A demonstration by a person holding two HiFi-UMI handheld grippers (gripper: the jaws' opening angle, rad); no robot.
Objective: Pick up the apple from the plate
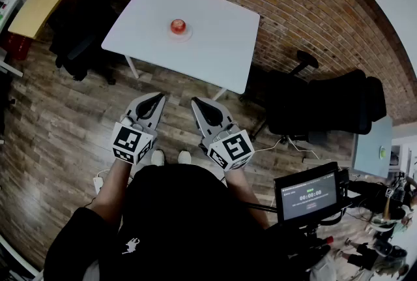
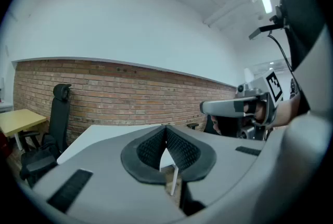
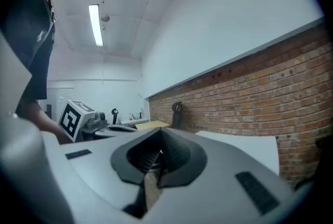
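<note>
**A:** Where is the apple (image 1: 178, 26)?

**B:** On its plate (image 1: 187, 34), mid-worktop (image 1: 221, 45), well ahead of you. Your left gripper (image 1: 158, 97) and right gripper (image 1: 196, 102) are both closed on nothing.

**A:** What first?

**B:** Step closer, open one gripper wide, then come in level around the apple's middle.

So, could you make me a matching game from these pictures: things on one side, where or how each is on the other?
Things:
1 apple
2 table
3 left hand-held gripper
4 desk

Descriptions:
a yellow, far left
b shut, empty
c on the plate
d white, by the brick wall

Pairs: 1-c, 2-d, 3-b, 4-a.
</note>
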